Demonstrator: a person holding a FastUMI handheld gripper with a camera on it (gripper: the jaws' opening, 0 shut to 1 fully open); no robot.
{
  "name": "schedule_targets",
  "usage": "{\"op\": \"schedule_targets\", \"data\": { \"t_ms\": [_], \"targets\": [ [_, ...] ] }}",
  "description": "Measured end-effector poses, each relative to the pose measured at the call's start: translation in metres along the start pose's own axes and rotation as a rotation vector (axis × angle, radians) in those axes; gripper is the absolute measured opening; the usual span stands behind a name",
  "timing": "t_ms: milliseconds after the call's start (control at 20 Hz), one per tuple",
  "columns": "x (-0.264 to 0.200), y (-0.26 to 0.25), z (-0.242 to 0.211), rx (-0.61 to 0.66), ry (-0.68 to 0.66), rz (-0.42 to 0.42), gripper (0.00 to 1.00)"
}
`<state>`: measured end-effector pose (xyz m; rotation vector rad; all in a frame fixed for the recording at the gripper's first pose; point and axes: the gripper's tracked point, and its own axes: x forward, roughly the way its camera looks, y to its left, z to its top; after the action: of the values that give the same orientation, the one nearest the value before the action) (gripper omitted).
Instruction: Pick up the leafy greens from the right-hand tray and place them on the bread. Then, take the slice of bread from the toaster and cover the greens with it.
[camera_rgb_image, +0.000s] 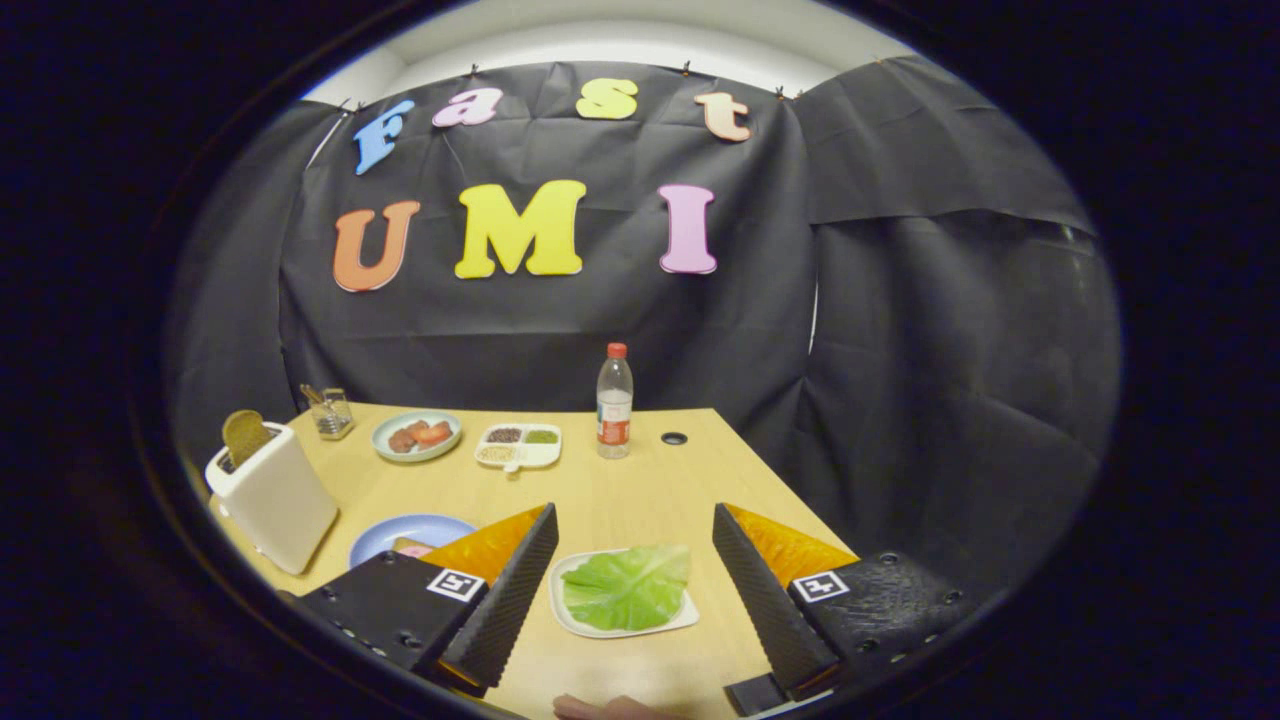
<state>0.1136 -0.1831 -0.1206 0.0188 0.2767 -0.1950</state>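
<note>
Fingers (540, 560) are spread wide, nothing gripped, with the leafy greens (627, 587) on their white tray (560, 610) sitting between them on the worktop (620, 500). Toaster (275, 495) with its bread slice (244, 435) stands off left.

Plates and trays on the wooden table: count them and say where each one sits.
4. A white tray of green leaf lies between the open tongs; a blue plate by the white toaster; a pale green plate and a white divided dish at the back. Others may be hidden.
</note>
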Motion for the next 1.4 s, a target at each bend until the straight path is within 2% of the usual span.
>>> {"op": "schedule_targets", "data": {
  "t_ms": [250, 450, 800, 850, 1050, 1100, 1200, 1300, 1350, 1400],
  "targets": [
    [0.072, -0.021, -0.04, -0.012, 0.137, -0.022, 0.96],
    [0.128, -0.037, -0.084, -0.077, 0.271, -0.066, 0.95],
    [0.158, -0.031, -0.13, -0.049, 0.416, -0.037, 0.93],
    [0.159, -0.028, -0.13, -0.055, 0.413, -0.025, 0.85],
    [0.159, -0.022, -0.128, -0.083, 0.408, -0.008, 0.41],
    [0.16, -0.022, -0.126, -0.08, 0.407, -0.006, 0.38],
    [0.156, -0.021, -0.125, -0.074, 0.401, 0.0, 0.15],
    [0.153, -0.023, -0.126, -0.075, 0.4, -0.006, 0.16],
    [0.148, -0.024, -0.12, -0.076, 0.388, -0.005, 0.0],
    [0.146, -0.022, -0.117, -0.08, 0.376, 0.003, 0.0]
  ]
}}
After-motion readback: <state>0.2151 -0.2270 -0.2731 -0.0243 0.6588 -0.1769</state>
